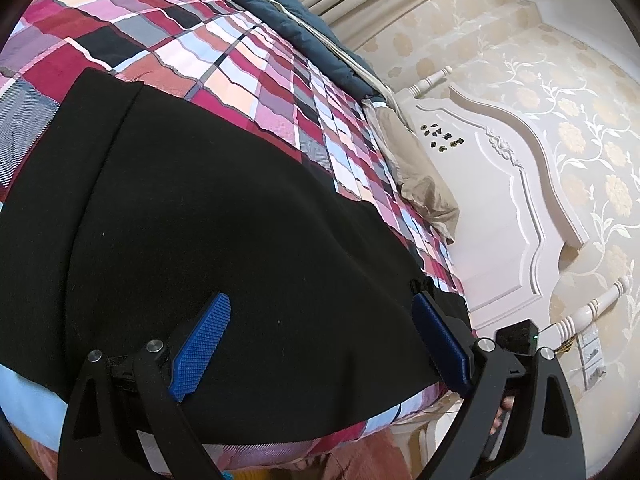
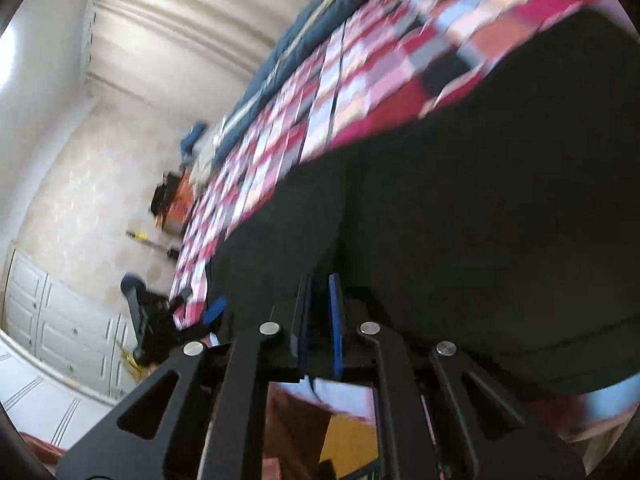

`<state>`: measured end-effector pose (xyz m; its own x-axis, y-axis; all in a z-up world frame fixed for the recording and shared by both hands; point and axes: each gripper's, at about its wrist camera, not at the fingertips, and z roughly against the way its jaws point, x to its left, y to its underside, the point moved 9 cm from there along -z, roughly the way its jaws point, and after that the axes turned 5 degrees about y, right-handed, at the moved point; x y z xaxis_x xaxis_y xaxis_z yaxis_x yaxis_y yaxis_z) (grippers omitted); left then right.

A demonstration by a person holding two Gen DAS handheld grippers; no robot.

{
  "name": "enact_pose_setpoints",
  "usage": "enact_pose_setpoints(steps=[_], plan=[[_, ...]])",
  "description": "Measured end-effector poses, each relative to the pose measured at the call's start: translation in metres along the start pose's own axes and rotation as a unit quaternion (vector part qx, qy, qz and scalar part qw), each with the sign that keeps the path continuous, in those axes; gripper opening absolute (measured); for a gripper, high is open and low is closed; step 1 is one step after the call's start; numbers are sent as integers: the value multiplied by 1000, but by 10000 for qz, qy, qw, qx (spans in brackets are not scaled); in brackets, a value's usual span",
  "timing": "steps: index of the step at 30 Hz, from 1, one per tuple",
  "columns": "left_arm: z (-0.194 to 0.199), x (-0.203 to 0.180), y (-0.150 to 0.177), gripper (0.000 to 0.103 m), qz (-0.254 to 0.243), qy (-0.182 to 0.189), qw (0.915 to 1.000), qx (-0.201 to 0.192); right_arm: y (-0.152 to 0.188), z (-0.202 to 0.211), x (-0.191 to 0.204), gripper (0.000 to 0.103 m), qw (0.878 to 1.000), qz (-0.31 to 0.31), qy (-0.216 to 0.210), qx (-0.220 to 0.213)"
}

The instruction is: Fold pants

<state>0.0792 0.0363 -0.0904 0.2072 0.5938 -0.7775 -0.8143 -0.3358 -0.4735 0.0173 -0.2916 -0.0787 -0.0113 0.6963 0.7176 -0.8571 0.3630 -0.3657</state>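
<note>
Black pants (image 1: pixel 208 240) lie spread flat on a bed with a red, pink and white checked cover (image 1: pixel 224 64). My left gripper (image 1: pixel 320 320) is open, its blue pads wide apart just above the near part of the pants. In the right wrist view the pants (image 2: pixel 480 208) fill the right side, blurred by motion. My right gripper (image 2: pixel 320 312) has its blue pads nearly together on a fold of the black pants at the bed's near edge. The left gripper (image 2: pixel 188 312) also shows at the left of that view.
A white carved headboard (image 1: pixel 500 200) and a beige pillow (image 1: pixel 424 184) stand at the bed's right end. A dark blue blanket (image 1: pixel 288 12) lies along the far side. White cabinets (image 2: pixel 48 320) and floral wallpaper (image 1: pixel 560 100) surround the bed.
</note>
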Motion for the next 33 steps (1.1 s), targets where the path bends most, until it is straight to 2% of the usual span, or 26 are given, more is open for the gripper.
enact_pose_setpoints(steps=[2,7,9,11,12,14,16,19,23,26,27,28,30,31,33], plan=[[0,0,1,91,4,37,10000,1,15,-22,6,0,9994,-49,-28,345],[6,-2,1,91,82,128,9999,28,20,-27,5,2,9985,-267,-157,458],[13,-2,1,91,181,157,9997,34,17,-24,13,9,9990,-171,-146,398],[34,-1,-3,91,264,227,9993,-142,15,-16,22,28,9995,12,-59,300],[41,1,-4,91,273,194,9992,-227,13,-12,26,31,9997,91,-9,232],[65,13,-12,91,325,74,9983,-470,12,-12,32,46,9996,186,59,186],[89,31,-20,91,500,38,9965,-667,14,-13,35,50,9996,195,55,202],[110,63,-29,91,808,-125,9940,-726,16,-15,34,54,9995,213,111,193],[111,86,-38,91,929,-75,9942,-528,17,-18,36,61,9997,119,56,186],[96,94,-41,89,1017,11,9945,-247,16,-19,36,63,9998,-27,-50,187],[88,93,-42,82,954,-12,9953,-158,17,-20,36,63,9998,-64,-68,189],[84,91,-42,81,898,-17,9959,-90,17,-21,36,63,9998,-86,-71,190],[66,85,-40,60,962,176,9951,174,17,-23,35,65,9998,-88,-64,192],[60,85,-38,56,1032,223,9941,251,17,-24,36,66,9998,-84,-57,194],[46,84,-35,28,1151,345,9919,405,17,-24,36,69,9998,-68,-43,184]])
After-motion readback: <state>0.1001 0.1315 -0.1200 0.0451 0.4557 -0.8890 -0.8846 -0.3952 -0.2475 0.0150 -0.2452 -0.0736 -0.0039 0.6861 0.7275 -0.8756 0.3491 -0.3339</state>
